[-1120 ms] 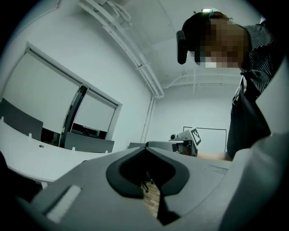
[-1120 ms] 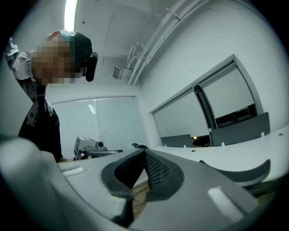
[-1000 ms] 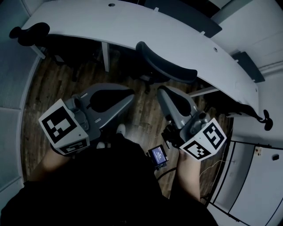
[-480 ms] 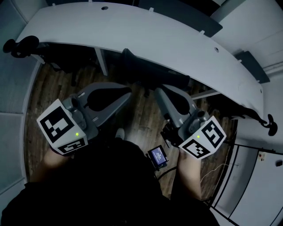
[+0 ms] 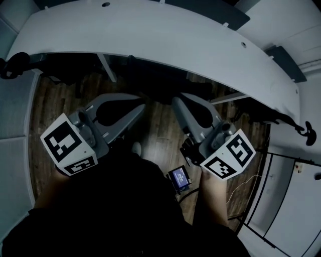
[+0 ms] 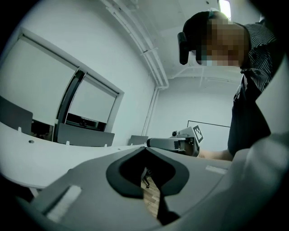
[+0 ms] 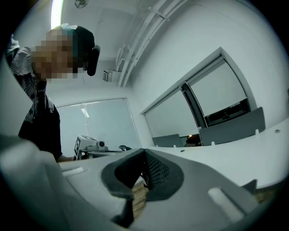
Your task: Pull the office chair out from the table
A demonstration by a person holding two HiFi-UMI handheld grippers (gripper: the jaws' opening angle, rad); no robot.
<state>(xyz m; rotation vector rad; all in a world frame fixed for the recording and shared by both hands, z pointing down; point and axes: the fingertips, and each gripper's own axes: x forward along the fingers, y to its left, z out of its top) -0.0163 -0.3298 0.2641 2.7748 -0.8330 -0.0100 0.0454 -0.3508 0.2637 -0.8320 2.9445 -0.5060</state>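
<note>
The office chair [image 5: 159,85] is a dark shape tucked under the white curved table [image 5: 165,40]; its backrest is mostly hidden below the tabletop's near edge. In the right gripper view a patch of its black mesh back [image 7: 156,170] shows through the jaw opening. My left gripper [image 5: 143,106] is shut and empty, pointing at the table edge left of the chair. My right gripper [image 5: 176,102] is shut and empty too, just in front of the chair. Neither touches the chair. Each gripper shows in the other's view: the right gripper [image 6: 180,142] and the left gripper [image 7: 88,144].
The floor [image 5: 155,135] is dark wood planks. Another chair's armrest [image 5: 10,68] sticks out at the table's left end, another dark armrest [image 5: 305,131] at its right end. Grey partition panels [image 5: 210,10] stand along the table's far side. A small lit device [image 5: 179,176] hangs at my waist.
Both grippers have moved forward toward the table edge. In the head view the chair's backrest, plain to see a second ago, has slipped almost wholly under the tabletop's edge.
</note>
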